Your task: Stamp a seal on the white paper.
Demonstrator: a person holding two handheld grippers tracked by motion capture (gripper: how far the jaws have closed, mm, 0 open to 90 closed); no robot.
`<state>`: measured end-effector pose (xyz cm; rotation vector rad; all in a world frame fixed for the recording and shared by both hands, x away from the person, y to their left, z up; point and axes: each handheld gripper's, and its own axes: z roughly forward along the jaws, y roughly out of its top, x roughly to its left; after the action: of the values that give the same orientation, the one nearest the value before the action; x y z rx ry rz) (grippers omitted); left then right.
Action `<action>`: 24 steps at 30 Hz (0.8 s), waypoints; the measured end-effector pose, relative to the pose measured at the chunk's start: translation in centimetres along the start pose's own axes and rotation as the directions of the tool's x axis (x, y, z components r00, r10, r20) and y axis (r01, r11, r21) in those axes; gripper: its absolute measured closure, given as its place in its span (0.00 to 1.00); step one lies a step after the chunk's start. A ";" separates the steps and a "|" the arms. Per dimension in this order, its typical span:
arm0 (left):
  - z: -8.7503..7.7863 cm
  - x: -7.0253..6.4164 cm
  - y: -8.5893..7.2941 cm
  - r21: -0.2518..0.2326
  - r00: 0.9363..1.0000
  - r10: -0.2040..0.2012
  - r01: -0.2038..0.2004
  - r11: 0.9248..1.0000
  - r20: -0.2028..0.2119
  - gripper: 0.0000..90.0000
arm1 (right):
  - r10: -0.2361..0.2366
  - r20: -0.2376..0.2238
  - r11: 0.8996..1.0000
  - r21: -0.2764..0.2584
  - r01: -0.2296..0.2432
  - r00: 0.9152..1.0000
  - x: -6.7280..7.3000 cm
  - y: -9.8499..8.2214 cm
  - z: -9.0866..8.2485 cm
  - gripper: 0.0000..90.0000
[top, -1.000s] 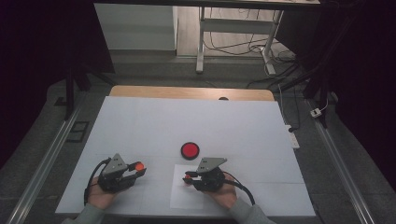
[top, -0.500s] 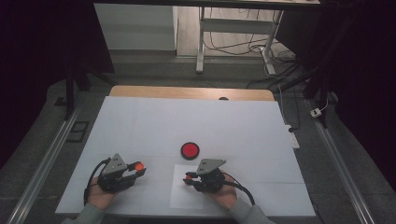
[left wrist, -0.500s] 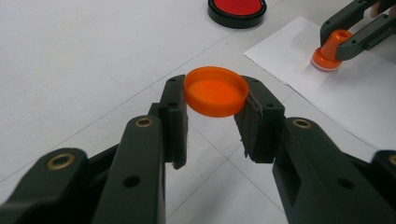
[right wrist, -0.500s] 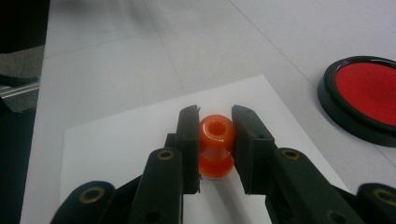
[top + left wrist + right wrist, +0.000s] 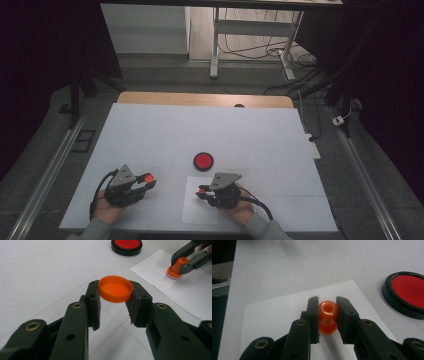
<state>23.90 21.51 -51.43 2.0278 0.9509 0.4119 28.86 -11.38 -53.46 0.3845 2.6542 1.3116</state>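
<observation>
The small orange plastic stamp [image 5: 327, 317] is pinched by the right gripper [image 5: 326, 315] & pressed on the white paper sheet [image 5: 192, 210]. Its round orange plastic cap [image 5: 115, 288] is pinched by the left gripper [image 5: 113, 303], held above the table. Stamping is the step in hand. Next, prob. a straight lift is needed, w/o smearing.

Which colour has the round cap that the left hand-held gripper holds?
Orange; the cap shows best in the left gripper view.

A wooden table edge [image 5: 200, 98] borders the white tabletop [image 5: 200, 130].
</observation>
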 end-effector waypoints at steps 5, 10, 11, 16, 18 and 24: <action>0.0 0.0 0.0 0.000 1.000 0.001 -0.001 1.000 -0.001 0.72 | 0.011 -0.008 1.000 -0.012 -0.011 1.000 -0.1 -0.2 0.0 0.81; -0.1 -0.1 0.0 -0.003 1.000 0.002 -0.002 1.000 -0.001 0.72 | 0.008 -0.008 1.000 -0.013 -0.008 1.000 -0.1 -0.2 0.0 0.81; -0.1 -0.1 0.0 -0.003 1.000 0.002 -0.002 1.000 -0.001 0.72 | 0.008 -0.009 1.000 -0.011 -0.008 1.000 -0.2 -0.2 0.0 0.81; -0.1 -0.1 0.1 -0.005 1.000 0.001 -0.001 1.000 -0.001 0.72 | 0.012 -0.012 1.000 -0.014 -0.012 1.000 -0.2 -0.2 0.0 0.81; -0.2 -0.1 0.1 -0.007 1.000 -0.001 0.001 1.000 -0.002 0.72 | 0.012 -0.012 1.000 -0.014 -0.012 1.000 -0.2 -0.2 0.0 0.81; -0.2 -0.1 0.1 -0.009 1.000 0.002 -0.002 1.000 -0.002 0.72 | 0.012 -0.012 1.000 -0.014 -0.013 1.000 -0.2 -0.2 0.0 0.81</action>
<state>23.75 21.51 -51.21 2.0207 0.9463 0.4186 29.01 -11.55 -53.63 0.3934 2.6553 1.3393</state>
